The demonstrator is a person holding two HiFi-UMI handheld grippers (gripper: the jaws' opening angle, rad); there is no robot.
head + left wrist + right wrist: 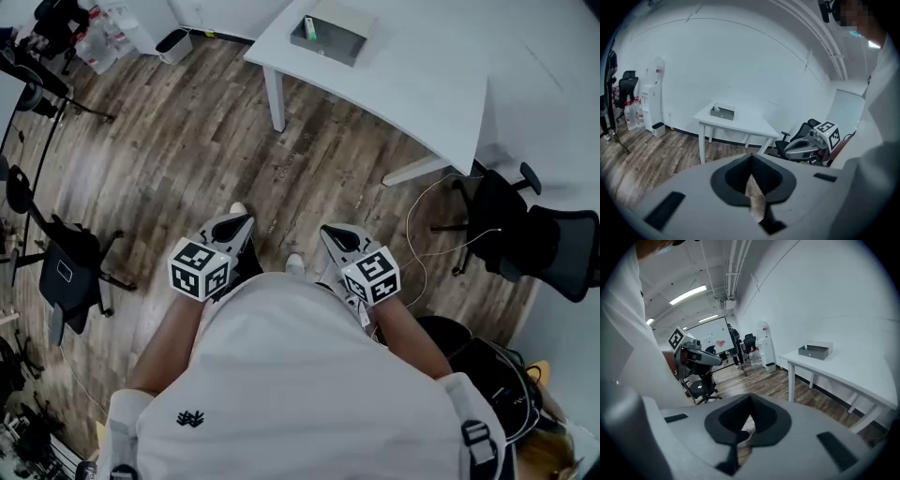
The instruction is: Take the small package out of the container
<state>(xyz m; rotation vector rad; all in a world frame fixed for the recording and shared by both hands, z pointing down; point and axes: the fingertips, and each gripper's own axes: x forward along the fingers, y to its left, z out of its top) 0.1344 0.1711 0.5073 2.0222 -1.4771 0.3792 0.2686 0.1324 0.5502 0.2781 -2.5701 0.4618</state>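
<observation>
A grey open container [327, 39] sits at the far end of a white table [422, 89], with a small green-and-white package [310, 27] inside it. The container [722, 111] shows far ahead in the left gripper view, and the container [815, 351] likewise in the right gripper view. Both grippers are held close to the person's body over the wooden floor, well short of the table. My left gripper [243, 225] has its jaws together with nothing between them. My right gripper [330, 232] is shut and empty too.
A black office chair [525, 234] stands right of the table, with a white cable [422, 244] trailing on the floor. Another chair [66, 272] and stands crowd the left side. A water dispenser [651, 93] and a bin [173, 42] stand by the far wall.
</observation>
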